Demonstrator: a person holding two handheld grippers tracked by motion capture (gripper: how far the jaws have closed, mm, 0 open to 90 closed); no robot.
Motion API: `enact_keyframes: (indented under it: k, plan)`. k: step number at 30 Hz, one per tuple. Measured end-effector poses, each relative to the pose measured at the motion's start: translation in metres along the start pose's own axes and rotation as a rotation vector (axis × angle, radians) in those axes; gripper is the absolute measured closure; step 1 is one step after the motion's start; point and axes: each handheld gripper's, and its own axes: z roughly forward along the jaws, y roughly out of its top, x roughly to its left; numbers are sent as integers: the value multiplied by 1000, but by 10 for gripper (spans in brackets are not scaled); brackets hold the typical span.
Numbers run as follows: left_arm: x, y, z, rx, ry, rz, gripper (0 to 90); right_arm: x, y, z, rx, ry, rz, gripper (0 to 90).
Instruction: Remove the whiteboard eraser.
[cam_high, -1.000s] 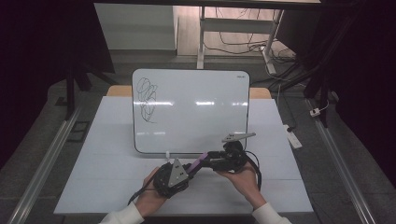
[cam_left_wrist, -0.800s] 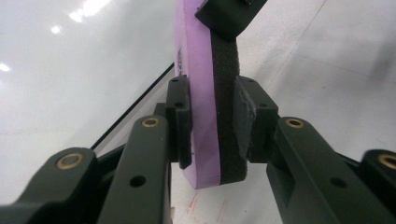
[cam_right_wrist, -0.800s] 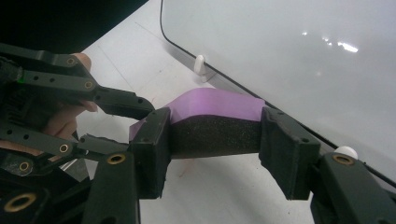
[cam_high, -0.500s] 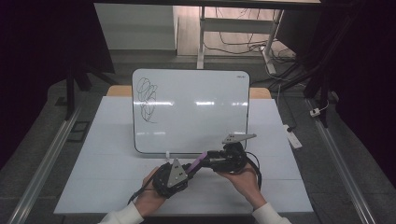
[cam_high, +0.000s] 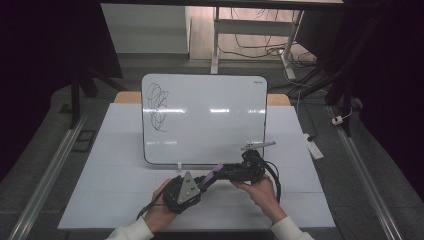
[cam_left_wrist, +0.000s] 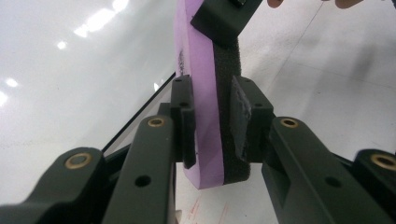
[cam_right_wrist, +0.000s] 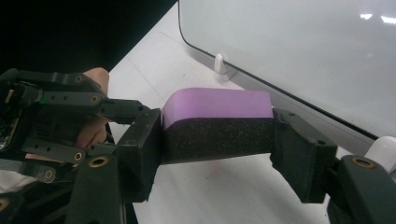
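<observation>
White worktop (cam_high: 120, 200) carries everything, its near edge cut off at the bottom of the high view. Nearest, the left gripper (cam_left_wrist: 212, 109) pinches one end of a purple-and-black eraser (cam_high: 210, 177) held above it; its far end disappears into the right gripper (cam_right_wrist: 217, 135), whose jaws have just been opening yet touch both eraser sides. Behind stands a whiteboard (cam_high: 210, 107) with scribbles, unmoved since earlier.

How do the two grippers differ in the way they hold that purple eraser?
The left gripper pinches the eraser across its thin side, purple face to black felt; the right gripper spans its wider side. The left is clamped tight; the right's jaws have just been opening, pads touching it. Both hold the same eraser.
</observation>
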Motion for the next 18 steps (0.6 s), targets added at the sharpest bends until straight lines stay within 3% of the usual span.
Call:
enact_keyframes:
  k: [5,8,10,11,16,17,18]
  plan:
    - [2,0,2,12,-11,-15,678,2,0,-1,-13,-19,-25,384]
    - [7,0,3,35,-33,-34,516,6,1,-3,-26,-38,-68,387]
    - [13,0,1,40,-72,-57,430,8,3,-8,-43,-34,-102,388]
    - [17,0,1,44,-106,-73,330,11,4,-12,-46,-42,-140,387]
    - [38,1,-6,30,-199,-146,278,15,5,-17,-45,-35,-216,387]
    - [43,1,-7,29,-220,-163,265,16,5,-17,-43,-29,-251,388]
    - [47,1,-7,31,-243,-177,265,16,5,-17,-43,-29,-251,388]
